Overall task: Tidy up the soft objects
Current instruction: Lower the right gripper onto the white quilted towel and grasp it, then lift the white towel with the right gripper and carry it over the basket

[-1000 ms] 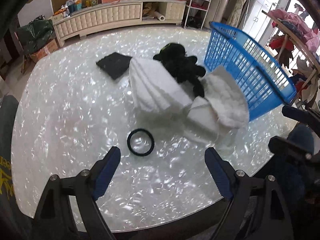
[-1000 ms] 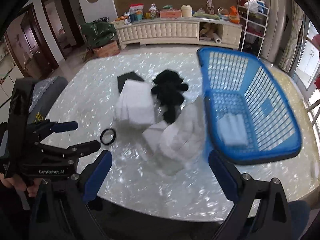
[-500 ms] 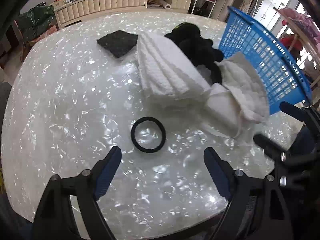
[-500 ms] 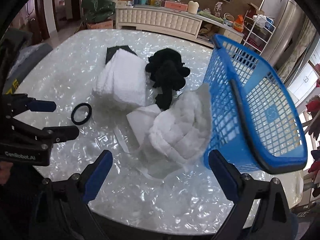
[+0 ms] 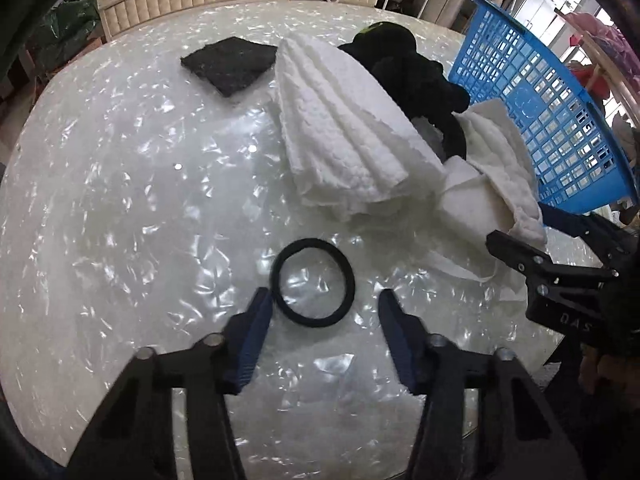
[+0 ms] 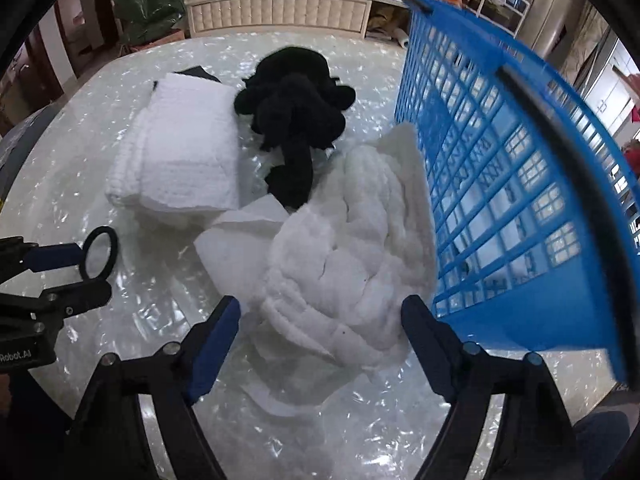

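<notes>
A black hair tie (image 5: 312,243) lies flat on the pearly table (image 5: 120,200). My left gripper (image 5: 325,300) hovers low over it with its jaws closing; the ring sits just ahead of the tips and the pads are not pressing on it. My right gripper (image 6: 322,308) straddles a crumpled white towel (image 6: 348,248) that leans on the blue basket (image 6: 520,180). Its jaws are also closing, with the towel between them but not squeezed. A folded white towel (image 6: 180,148), a black plush toy (image 6: 292,108) and a dark square cloth (image 5: 232,64) lie behind.
The blue basket (image 5: 540,108) stands at the table's right side, with its mesh wall close to my right fingers. A long low sideboard (image 6: 280,12) with clutter runs along the far wall. The table edge (image 5: 60,440) is near, below my grippers.
Both grippers have come down closer to the table. The left jaws have narrowed a lot around the hair tie. The right jaws have narrowed a little over the crumpled towel.
</notes>
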The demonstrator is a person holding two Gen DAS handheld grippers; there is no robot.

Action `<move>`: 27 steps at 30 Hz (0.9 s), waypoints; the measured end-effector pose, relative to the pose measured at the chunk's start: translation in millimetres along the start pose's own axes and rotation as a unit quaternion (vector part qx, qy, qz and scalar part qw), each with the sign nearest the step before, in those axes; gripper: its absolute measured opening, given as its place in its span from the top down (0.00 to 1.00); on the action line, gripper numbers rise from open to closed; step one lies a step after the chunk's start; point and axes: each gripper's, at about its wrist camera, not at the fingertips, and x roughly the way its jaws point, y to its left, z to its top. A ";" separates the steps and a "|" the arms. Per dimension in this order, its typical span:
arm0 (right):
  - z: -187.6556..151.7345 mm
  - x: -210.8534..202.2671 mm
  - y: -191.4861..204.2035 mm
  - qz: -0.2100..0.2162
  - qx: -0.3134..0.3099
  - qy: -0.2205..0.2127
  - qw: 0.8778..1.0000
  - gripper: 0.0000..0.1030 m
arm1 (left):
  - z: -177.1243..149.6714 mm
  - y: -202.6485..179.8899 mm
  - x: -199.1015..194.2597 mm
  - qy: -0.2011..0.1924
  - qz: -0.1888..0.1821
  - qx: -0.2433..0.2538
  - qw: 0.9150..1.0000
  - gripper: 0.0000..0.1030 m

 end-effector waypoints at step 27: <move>-13.0 -46.3 -13.7 0.019 0.027 -0.066 0.997 0.88 | -9.0 -14.6 -35.4 -0.041 -0.026 -0.004 0.999 0.98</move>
